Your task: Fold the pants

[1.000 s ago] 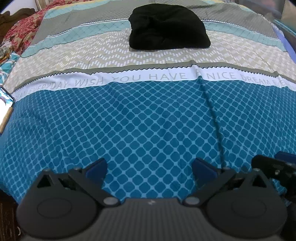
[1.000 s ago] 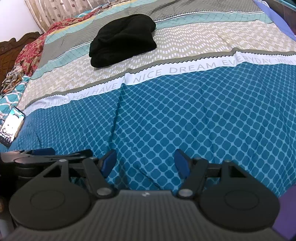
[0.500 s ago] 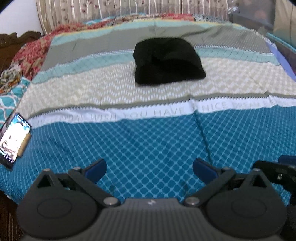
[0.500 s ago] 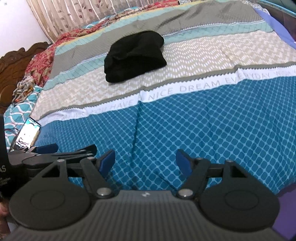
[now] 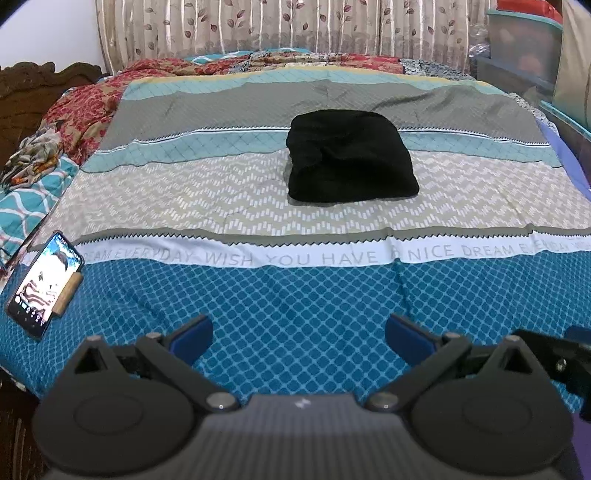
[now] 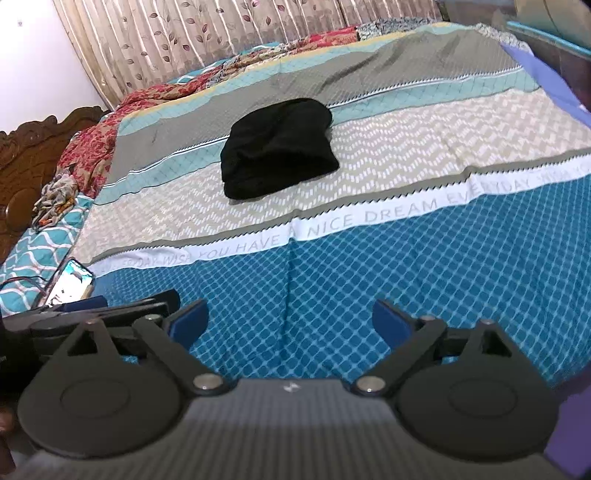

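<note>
- One bedspread (image 5: 295,302) covers the bed in front of you: smooth printed cloth in crosswise bands, with blue diamond lattice nearest you, then a white strip of lettering, beige zigzag, pale teal and grey.
- One curtain (image 5: 280,26) hangs behind the bed, beige, pleated, with a leaf print.
- One pair of black pants (image 5: 349,157) lies already folded into a thick, soft, rounded-rectangle bundle on the beige and teal bands, right of centre and well apart from both of your grippers. Its long axis runs roughly across the bed; which end is the waist cannot be told.
- You hold two grippers, each with black linkages and blue pads. Your left gripper (image 5: 299,334) hangs over the blue lattice with its jaws spread wide and nothing between them.
- Your right gripper (image 6: 290,319) is likewise spread wide and empty, over the same blue band, just beside the left one.
- One phone (image 5: 44,284), a flat rectangle with a lit screen, lies at the left edge of the bedspread.
</note>
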Action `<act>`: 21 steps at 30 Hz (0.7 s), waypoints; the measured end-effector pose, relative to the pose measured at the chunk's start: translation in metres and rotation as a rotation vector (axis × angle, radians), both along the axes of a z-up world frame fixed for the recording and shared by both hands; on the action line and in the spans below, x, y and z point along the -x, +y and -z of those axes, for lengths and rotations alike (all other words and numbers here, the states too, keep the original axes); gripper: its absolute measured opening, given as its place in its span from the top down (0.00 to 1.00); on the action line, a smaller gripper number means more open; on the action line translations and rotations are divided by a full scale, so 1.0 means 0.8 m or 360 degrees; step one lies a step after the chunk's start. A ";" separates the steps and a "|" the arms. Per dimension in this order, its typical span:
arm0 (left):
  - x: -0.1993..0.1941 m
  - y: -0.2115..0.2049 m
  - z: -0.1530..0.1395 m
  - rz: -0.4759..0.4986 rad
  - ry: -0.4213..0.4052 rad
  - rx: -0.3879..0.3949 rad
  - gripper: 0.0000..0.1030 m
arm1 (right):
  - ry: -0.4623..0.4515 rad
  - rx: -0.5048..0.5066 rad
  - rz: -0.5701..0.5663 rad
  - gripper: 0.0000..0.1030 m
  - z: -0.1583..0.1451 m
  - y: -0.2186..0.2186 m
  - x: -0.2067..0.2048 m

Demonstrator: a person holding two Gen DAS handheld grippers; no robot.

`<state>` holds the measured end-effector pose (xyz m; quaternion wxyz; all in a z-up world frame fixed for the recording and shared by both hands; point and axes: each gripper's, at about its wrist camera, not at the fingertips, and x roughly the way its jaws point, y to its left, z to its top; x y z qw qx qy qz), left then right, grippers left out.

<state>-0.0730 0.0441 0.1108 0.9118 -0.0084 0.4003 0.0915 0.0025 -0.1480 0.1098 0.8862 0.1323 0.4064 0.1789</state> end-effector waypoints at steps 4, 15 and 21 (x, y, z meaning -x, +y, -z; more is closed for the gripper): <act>-0.002 -0.001 0.006 -0.0004 0.0038 -0.0007 0.00 | 0.0027 0.0004 0.0001 0.05 0.002 0.005 0.002; -0.001 -0.001 0.012 -0.0049 0.0119 -0.0042 0.00 | 0.0012 0.0031 -0.0041 0.04 0.001 0.012 0.007; -0.003 0.000 0.011 -0.0083 0.0122 -0.0065 0.00 | 0.0005 0.0009 -0.0053 0.04 0.001 0.013 0.008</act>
